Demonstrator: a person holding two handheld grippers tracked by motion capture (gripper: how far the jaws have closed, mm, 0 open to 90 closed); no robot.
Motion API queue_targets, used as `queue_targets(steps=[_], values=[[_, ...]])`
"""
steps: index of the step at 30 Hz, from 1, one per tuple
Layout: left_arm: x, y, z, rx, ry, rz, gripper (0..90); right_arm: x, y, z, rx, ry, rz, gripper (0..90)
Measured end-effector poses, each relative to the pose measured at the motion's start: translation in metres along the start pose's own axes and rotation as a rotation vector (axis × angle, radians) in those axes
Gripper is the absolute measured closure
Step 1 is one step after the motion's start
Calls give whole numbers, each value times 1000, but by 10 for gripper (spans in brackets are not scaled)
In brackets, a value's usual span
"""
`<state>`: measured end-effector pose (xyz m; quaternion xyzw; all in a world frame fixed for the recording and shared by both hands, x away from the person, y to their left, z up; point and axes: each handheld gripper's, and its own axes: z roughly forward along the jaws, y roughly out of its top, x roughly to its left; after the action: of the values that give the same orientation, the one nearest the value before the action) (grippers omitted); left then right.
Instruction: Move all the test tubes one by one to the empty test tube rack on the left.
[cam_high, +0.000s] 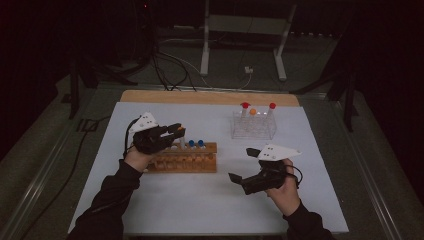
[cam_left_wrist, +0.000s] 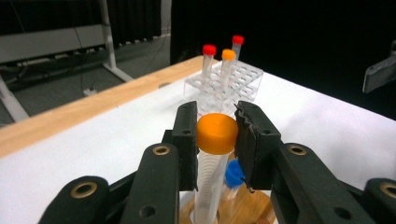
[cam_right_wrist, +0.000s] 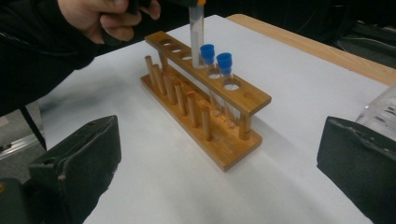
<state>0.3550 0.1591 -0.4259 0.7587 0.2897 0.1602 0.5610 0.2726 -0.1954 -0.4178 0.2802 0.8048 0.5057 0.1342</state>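
My left gripper (cam_left_wrist: 216, 116) is shut on an orange-capped clear tube (cam_left_wrist: 215, 134), gripped just under the cap. It holds the tube (cam_high: 181, 131) upright over the wooden rack (cam_high: 187, 159). In the right gripper view the tube (cam_right_wrist: 197, 39) has its lower end at the rack's top bar (cam_right_wrist: 219, 81), beside two blue-capped tubes (cam_right_wrist: 215, 57). One blue cap (cam_left_wrist: 234, 173) shows below the jaws. My right gripper (cam_high: 243, 164) is open to the right of the rack, and its pads (cam_right_wrist: 79, 158) are wide apart with nothing between them.
A clear plastic rack (cam_high: 253, 127) at the back right holds two red-capped tubes and one orange-capped tube (cam_left_wrist: 228, 56). A wooden strip (cam_high: 210, 97) runs along the table's far edge. The person's left hand (cam_right_wrist: 105, 18) is just behind the wooden rack.
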Motion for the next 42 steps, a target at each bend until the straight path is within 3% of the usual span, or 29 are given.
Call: queue_targets(steps=[7, 18, 23, 26, 35, 37, 42], values=[[-1, -15, 7, 44, -5, -9, 716, 0, 0, 1, 11, 7, -2, 0], [1, -26, 12, 75, -6, -16, 716, 0, 0, 1, 13, 10, -1, 0], [1, -27, 11, 75, -6, -17, 715, -1, 0, 1, 12, 12, -2, 0], [0, -28, 11, 91, -4, 4, 714, 0, 0, 0, 13, 13, -2, 0], [2, -26, 10, 109, -20, -16, 709, -1, 1, 0, 12, 10, 0, 0], [2, -25, 8, 101, -30, -17, 663, -1, 2, -1, 5, 8, -3, 0], [-4, -19, -4, 70, -35, -10, 368, -8, 7, -7, -29, 5, 7, 0]])
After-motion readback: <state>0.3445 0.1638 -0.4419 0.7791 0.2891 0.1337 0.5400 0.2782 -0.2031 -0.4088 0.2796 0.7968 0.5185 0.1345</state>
